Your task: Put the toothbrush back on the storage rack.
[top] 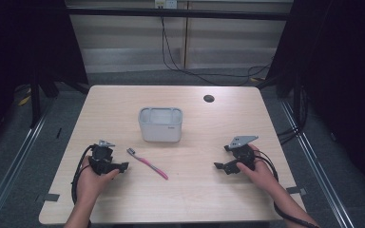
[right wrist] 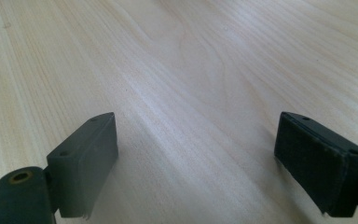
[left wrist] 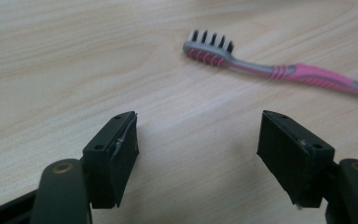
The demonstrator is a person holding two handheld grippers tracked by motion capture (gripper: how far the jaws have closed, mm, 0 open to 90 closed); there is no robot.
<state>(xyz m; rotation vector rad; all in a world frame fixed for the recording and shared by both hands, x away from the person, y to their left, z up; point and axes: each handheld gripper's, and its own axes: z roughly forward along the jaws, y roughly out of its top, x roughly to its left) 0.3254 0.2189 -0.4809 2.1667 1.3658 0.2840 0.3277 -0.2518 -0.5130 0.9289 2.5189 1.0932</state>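
Spanning most of the high view, the light wood-grain rectangular table [top: 123,104] carries a small dark round hole [top: 209,98] near its far right edge. Its surface is pale, with fine grain lines seen close up in both gripper views.

Next in size, a grey, round-cornered rectangular plastic holder [top: 160,124] stands upright near the table's centre, toward the far side, its top divided into compartments. What the compartments contain cannot be told.

The black two-jaw left gripper [top: 122,166] is held in the person's left hand [top: 91,181] at the near left of the table, a cable looping from it. In the left gripper view its jaws stand wide apart with bare table between them; they grip nothing. The black two-jaw right gripper [top: 218,166], topped by a grey three-cornered plate, is held in the right hand [top: 261,173] at the near right. Its jaws are likewise spread wide and empty over bare wood.

Smallest, the pink-and-grey plastic toothbrush [top: 147,163] lies flat on the table, just right of the left gripper and in front of the holder, apart from both. Its head [left wrist: 209,49] has dark and white bristles pointing upward, a grey neck, and a pink ribbed grip running into a grey-edged handle.
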